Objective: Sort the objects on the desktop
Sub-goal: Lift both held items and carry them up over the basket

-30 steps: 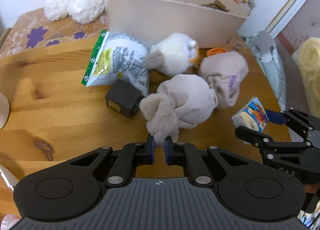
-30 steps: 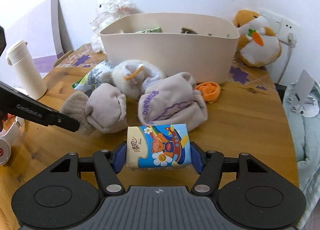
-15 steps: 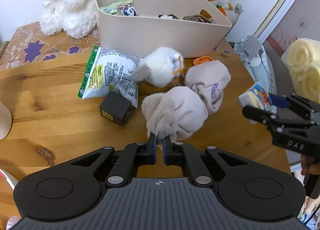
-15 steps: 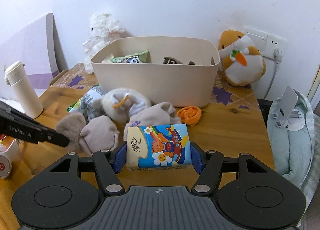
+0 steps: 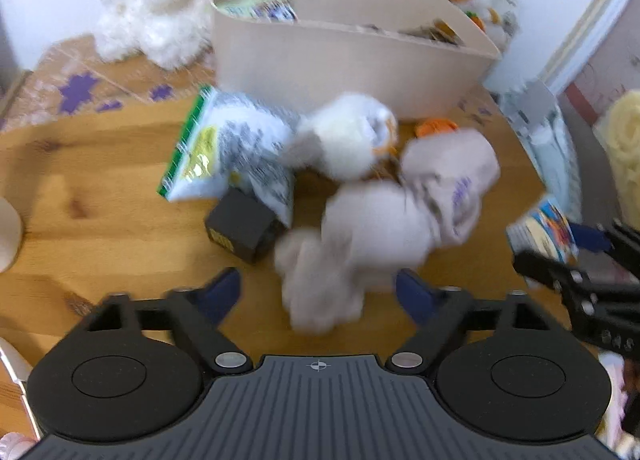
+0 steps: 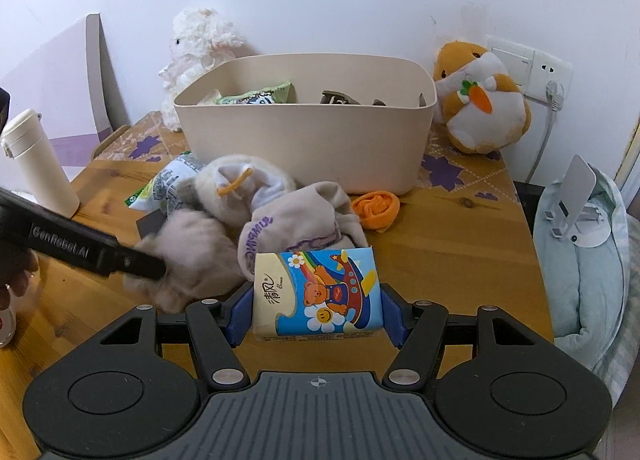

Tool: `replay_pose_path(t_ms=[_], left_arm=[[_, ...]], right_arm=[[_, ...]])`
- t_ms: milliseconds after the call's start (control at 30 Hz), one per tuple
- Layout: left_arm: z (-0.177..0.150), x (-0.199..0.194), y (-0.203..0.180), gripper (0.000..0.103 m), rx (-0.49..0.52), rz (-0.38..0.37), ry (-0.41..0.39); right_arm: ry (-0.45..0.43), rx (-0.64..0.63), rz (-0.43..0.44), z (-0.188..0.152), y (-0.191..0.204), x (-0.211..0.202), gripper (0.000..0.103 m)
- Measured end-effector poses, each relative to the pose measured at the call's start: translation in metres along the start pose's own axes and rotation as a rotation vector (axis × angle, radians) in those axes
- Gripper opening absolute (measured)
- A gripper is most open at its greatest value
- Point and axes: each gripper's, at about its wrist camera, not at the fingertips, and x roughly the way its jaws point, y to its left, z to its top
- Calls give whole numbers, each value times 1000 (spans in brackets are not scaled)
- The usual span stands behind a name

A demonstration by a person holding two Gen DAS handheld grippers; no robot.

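My left gripper [image 5: 320, 294] has its jaws opening wide. The tail of a beige sock bundle [image 5: 360, 227] lies loose and blurred between the blue pads, which do not press on it. My right gripper [image 6: 316, 314] is shut on a colourful tissue pack [image 6: 316, 296], held above the wooden table [image 6: 452, 260]. That pack [image 5: 540, 227] also shows at the right of the left wrist view. A second beige sock [image 6: 296, 219] with purple lettering, a white sock ball [image 5: 344, 139] and an orange sock [image 6: 376, 209] lie before the beige bin [image 6: 304, 147].
A snack bag [image 5: 228, 151] and a small black box [image 5: 240, 225] lie left of the socks. A white plush rabbit [image 6: 200, 43] and a hamster plush [image 6: 480, 107] flank the bin. A white bottle [image 6: 40, 167] stands at the left. The table edge and a pale cushion [image 6: 588, 260] are at the right.
The left jaws, shut on the sock bundle's tail before, have sprung apart and let it go. The right gripper still holds the tissue pack.
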Motion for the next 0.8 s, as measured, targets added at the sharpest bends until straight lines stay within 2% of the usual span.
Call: replay_pose_path(t_ms=[67,200,233,300,333,433,667,800], left_arm=[[4,8,-2,87,-2,6,4],[11,34,-4,87,14,-29,88],[11,37,-5,84,31,-27,94],[10,41,-8,48,82,-70,91],[9,43,-10,34,98,-89,106],[7,40,-15,25,123,-103,110],[5,19,-16,21,143,-126,74],[13,-4,-17,21,171,-140,26]], right_arm=[[2,2,-4,0,-1,1,61],[9,6,-9,-1,-2,2,61],[8,8,-10,-1,-3,1,61],[8,10,-13,-2,-3,1,61],[9,9,-15,-2,-3,1,61],[13,13,-18,-3,-5,1,61],[-22,13,-19,5,-6,-4,61],[-55,7,-11,18,-6,-10,61]])
